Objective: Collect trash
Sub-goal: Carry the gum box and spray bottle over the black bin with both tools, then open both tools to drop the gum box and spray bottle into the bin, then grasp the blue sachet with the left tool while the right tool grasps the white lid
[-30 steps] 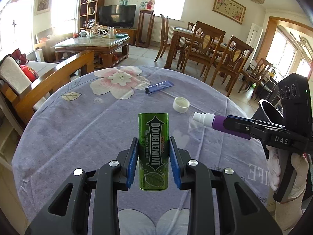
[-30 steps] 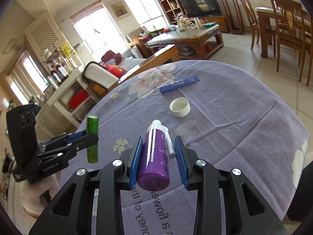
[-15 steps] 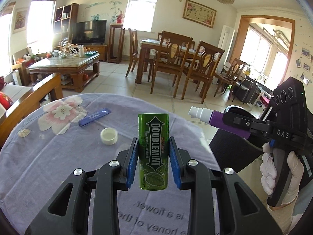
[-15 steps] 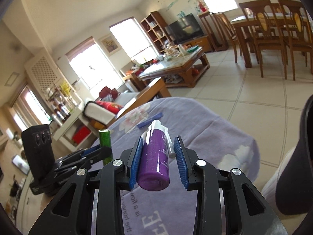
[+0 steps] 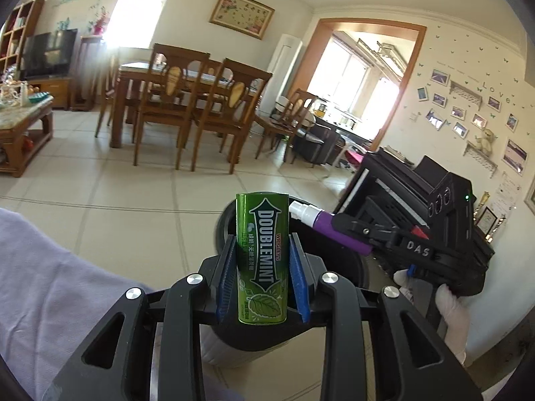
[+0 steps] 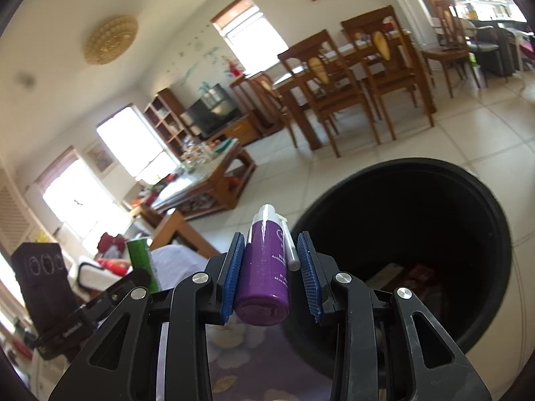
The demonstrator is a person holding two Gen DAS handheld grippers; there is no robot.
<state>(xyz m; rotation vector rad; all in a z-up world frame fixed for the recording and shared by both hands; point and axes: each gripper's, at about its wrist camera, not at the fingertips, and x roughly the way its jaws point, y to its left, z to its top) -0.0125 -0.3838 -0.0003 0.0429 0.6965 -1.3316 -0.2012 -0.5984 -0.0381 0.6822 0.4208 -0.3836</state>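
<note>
My left gripper [image 5: 262, 275] is shut on an upright green Doublemint gum can [image 5: 262, 257], held just off the table's edge in front of the black trash bin [image 5: 224, 224]. My right gripper [image 6: 270, 272] is shut on a purple spray bottle [image 6: 265, 274] with a white nozzle, close to the left rim of the bin [image 6: 495, 220], whose open mouth shows some rubbish at the bottom. In the left wrist view the purple bottle [image 5: 337, 230] and the right gripper [image 5: 334, 224] reach over the bin from the right. In the right wrist view the green can [image 6: 142, 260] shows at the left.
The lilac tablecloth's edge [image 5: 50, 287] lies at lower left. Beyond the bin are tiled floor, a dining table with wooden chairs [image 5: 187, 107], a coffee table [image 6: 204, 183] and a black piano [image 5: 401, 180]. A gloved hand [image 5: 451, 314] holds the right gripper.
Both grippers swung right, away from the tabletop, to the black bin beside it, each keeping its item. The table's white cap and blue wrapper have left view.
</note>
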